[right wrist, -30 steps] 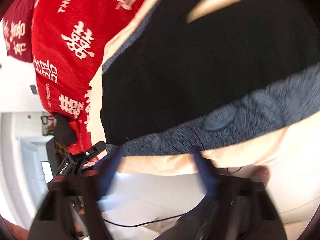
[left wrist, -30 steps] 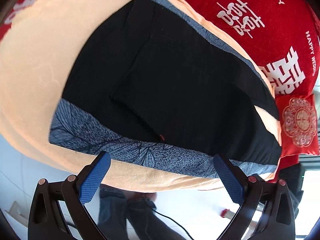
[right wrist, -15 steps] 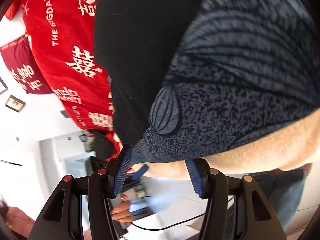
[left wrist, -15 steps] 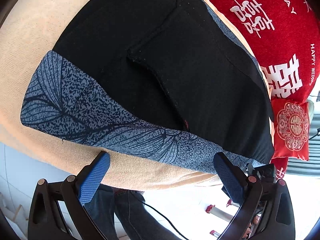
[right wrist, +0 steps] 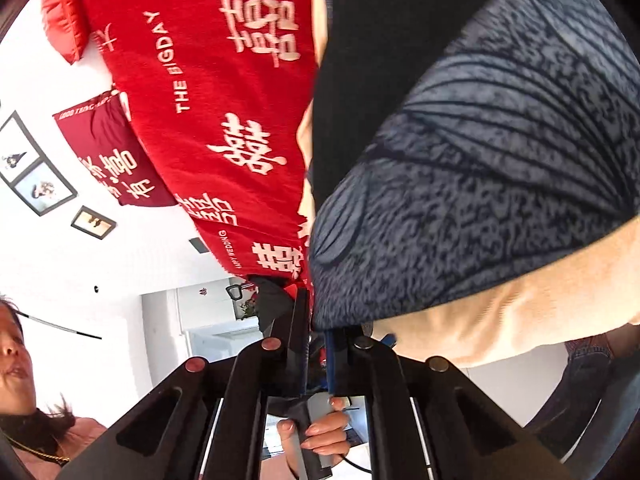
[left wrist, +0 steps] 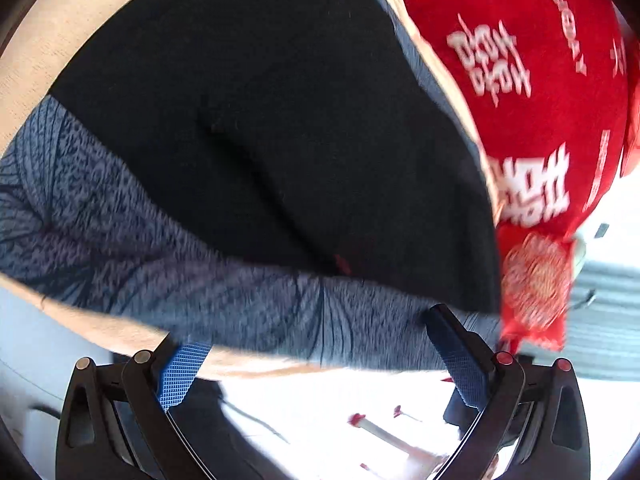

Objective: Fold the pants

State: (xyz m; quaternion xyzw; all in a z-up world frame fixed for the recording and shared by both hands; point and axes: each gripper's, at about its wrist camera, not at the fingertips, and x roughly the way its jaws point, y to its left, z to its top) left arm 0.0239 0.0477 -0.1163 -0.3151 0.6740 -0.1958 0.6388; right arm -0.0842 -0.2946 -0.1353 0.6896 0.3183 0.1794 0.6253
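Observation:
The pants (left wrist: pixel 280 128) are black with a blue-grey leaf-print band (left wrist: pixel 168 264) along the near edge, lying on a peach sheet (left wrist: pixel 36 56). My left gripper (left wrist: pixel 316 356) is open, its blue pads either side of the band's near edge, the view blurred. My right gripper (right wrist: pixel 318 340) is shut on a corner of the leaf-print band (right wrist: pixel 480 184), which fills the right of that view above the black cloth (right wrist: pixel 368 80).
A red blanket with white lettering (left wrist: pixel 540 80) lies beyond the pants, also in the right wrist view (right wrist: pixel 208 92). A small red pillow (left wrist: pixel 536 280) sits at the right. The peach sheet's edge (right wrist: pixel 500 320) drops to a white floor. A person's face (right wrist: pixel 12 352) is at lower left.
My right gripper has closed on the corner of the leaf-print band. My left gripper has moved in closer to the band's edge, staying open.

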